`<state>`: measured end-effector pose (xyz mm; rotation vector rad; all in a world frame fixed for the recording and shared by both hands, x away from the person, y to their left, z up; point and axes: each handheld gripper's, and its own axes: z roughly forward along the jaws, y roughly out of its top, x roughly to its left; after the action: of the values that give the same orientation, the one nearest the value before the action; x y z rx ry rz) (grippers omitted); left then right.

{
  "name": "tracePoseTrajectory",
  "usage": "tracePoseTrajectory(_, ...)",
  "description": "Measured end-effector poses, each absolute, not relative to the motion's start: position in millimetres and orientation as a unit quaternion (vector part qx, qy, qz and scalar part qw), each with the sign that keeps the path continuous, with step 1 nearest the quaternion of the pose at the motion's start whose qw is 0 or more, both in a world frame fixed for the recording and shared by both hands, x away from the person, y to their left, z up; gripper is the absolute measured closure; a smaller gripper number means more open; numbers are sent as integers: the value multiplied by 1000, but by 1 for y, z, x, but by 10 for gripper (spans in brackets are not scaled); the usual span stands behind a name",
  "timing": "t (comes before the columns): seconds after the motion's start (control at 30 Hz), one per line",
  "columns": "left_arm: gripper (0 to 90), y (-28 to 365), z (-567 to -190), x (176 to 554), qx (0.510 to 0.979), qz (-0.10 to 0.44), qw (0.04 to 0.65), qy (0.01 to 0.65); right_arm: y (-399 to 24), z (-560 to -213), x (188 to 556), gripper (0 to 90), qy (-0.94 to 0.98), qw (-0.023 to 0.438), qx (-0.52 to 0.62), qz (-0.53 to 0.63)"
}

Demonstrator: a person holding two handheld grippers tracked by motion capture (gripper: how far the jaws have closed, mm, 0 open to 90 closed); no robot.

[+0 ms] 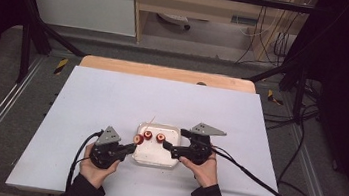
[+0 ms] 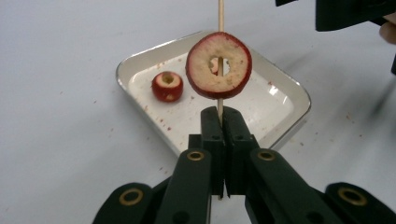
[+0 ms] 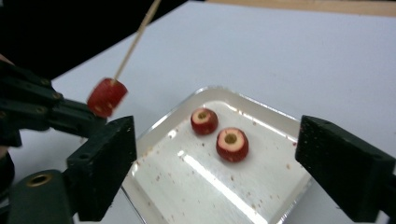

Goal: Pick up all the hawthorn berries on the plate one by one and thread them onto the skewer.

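— Nearest, what has the left hand-held gripper (image 2: 219,122) got?
— Its jaws are pressed together on a thin wooden skewer (image 2: 221,14), which stands up from them with a cored red fruit slice (image 2: 218,65) threaded on it, held above the near-left edge of the white tray (image 1: 174,131).
— And the right hand-held gripper (image 3: 215,168)?
— Spread wide, holding nothing, hovering over the tray's right side.
— What lies in the tray?
— Two more cored red pieces (image 3: 204,121) (image 3: 232,144), side by side and slightly apart in its far part, among red crumbs.
— Under it all?
— A white sheet (image 1: 112,95) covers the desk (image 1: 165,72).
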<state>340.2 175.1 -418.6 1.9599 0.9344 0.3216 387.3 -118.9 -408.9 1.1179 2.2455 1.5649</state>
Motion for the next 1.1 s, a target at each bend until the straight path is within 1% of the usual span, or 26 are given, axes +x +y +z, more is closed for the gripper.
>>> tracePoseTrajectory(0.07, 885, 181, -421, 338, 796, 131, 452, 381, -120, -409, 388, 102, 769, 90, 375, 510)
tracePoseTrajectory(0.27, 885, 197, -424, 333, 802, 132, 441, 381, -123, -409, 394, 80, 798, 93, 373, 464)
tracePoseTrajectory(0.4, 885, 205, -427, 331, 805, 133, 435, 380, -120, -405, 401, 87, 826, 98, 366, 417)
tracePoseTrajectory(0.73, 884, 215, -433, 329, 813, 128, 423, 378, -90, -390, 427, 172, 877, 85, 342, 326)
tracePoseTrajectory(0.87, 884, 217, -434, 330, 814, 126, 421, 379, -75, -389, 437, 232, 891, 77, 341, 289)
tracePoseTrajectory(1.1, 883, 217, -435, 330, 815, 123, 421, 378, -59, -394, 455, 308, 893, 48, 364, 260)
